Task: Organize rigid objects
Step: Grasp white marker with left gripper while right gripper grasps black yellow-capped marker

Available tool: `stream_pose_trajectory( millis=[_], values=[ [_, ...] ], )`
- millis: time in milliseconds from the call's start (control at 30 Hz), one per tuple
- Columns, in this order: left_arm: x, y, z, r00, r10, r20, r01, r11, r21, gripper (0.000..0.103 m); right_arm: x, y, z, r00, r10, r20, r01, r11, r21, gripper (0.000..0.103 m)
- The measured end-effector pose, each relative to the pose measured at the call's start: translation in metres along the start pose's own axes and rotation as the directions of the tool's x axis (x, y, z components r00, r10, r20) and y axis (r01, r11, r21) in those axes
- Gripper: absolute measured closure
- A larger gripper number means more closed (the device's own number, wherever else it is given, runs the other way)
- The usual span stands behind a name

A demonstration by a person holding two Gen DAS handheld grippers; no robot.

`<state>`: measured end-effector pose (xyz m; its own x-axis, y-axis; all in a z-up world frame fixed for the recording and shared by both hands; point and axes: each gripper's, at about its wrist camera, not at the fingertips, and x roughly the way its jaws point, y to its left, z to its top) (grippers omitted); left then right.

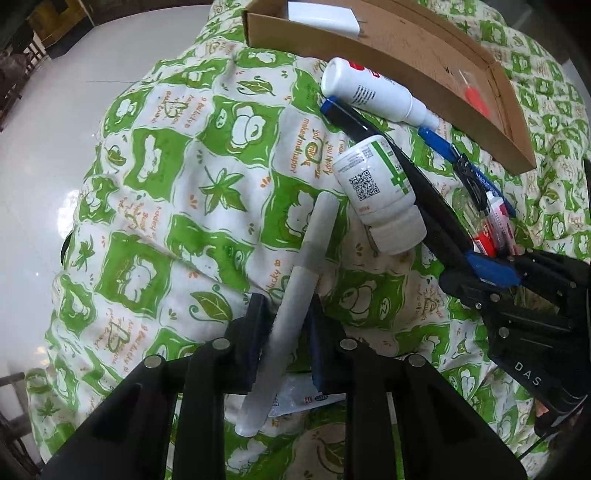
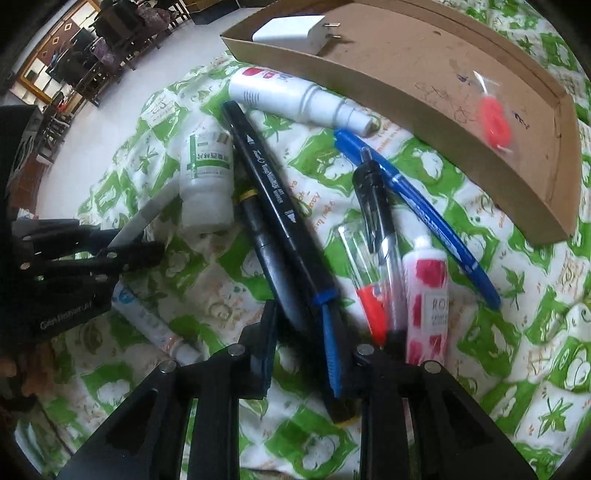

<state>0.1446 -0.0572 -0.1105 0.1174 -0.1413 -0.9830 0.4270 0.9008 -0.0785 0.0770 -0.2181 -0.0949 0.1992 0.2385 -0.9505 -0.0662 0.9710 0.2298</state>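
Note:
My left gripper points down at the green-and-white patterned cloth and is shut on a long white pen that lies slanted between its pads. My right gripper is shut on the near end of a thick black marker, which lies flat on the cloth. In the right wrist view the left gripper shows at the left edge with the white pen. A cardboard tray stands at the far side, holding a white charger and a small bag with an orange item.
Around the marker lie a white pill bottle, a white spray bottle, a blue pen, a clear pen with a black clip, a rose-print tube and a clear packet with an orange piece. A pale tube lies under the left gripper. White floor lies beyond the cloth's left edge.

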Motion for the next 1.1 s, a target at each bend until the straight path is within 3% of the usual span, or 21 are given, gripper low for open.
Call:
stream_pose_trajectory(
  millis=[100, 233, 300, 400, 533, 633, 833, 1100],
  values=[
    [-0.004, 0.019, -0.005, 0.999, -0.028, 0.025, 0.029, 0.999, -0.032, 0.089, -0.008, -0.003, -0.004, 0.999, 0.04, 0.024, -0.041, 0.999, 0.029, 0.085],
    [-0.013, 0.034, -0.016, 0.993, -0.084, 0.083, 0.09, 0.993, -0.072, 0.093, -0.017, -0.011, -0.015, 0.97, 0.242, 0.027, -0.243, 0.962, 0.128, 0.09],
    [-0.016, 0.036, -0.019, 0.99, -0.097, 0.102, 0.105, 0.992, -0.074, 0.093, -0.018, -0.009, -0.019, 0.961, 0.276, 0.02, -0.276, 0.951, 0.136, 0.09],
    [-0.018, 0.035, -0.023, 0.99, -0.109, 0.094, 0.114, 0.992, -0.053, 0.093, -0.013, -0.003, -0.021, 0.97, 0.243, 0.0, -0.242, 0.964, 0.115, 0.09],
    [-0.003, 0.028, -0.019, 0.997, -0.078, 0.001, 0.078, 0.996, -0.041, 0.093, -0.003, 0.002, -0.014, 0.982, 0.191, -0.017, -0.188, 0.978, 0.094, 0.09],
    [0.001, 0.029, -0.018, 0.997, -0.081, -0.004, 0.08, 0.996, -0.049, 0.093, 0.0, 0.007, -0.008, 0.985, 0.173, -0.023, -0.17, 0.982, 0.083, 0.09],
    [-0.015, 0.023, -0.018, 0.997, -0.056, 0.054, 0.058, 0.998, -0.037, 0.093, -0.004, 0.013, -0.011, 0.986, 0.165, 0.012, -0.166, 0.983, 0.083, 0.09],
    [-0.045, 0.019, -0.031, 0.989, -0.028, 0.146, 0.033, 0.999, -0.031, 0.093, -0.022, -0.001, -0.019, 0.97, 0.233, 0.076, -0.241, 0.963, 0.119, 0.09]
  ],
)
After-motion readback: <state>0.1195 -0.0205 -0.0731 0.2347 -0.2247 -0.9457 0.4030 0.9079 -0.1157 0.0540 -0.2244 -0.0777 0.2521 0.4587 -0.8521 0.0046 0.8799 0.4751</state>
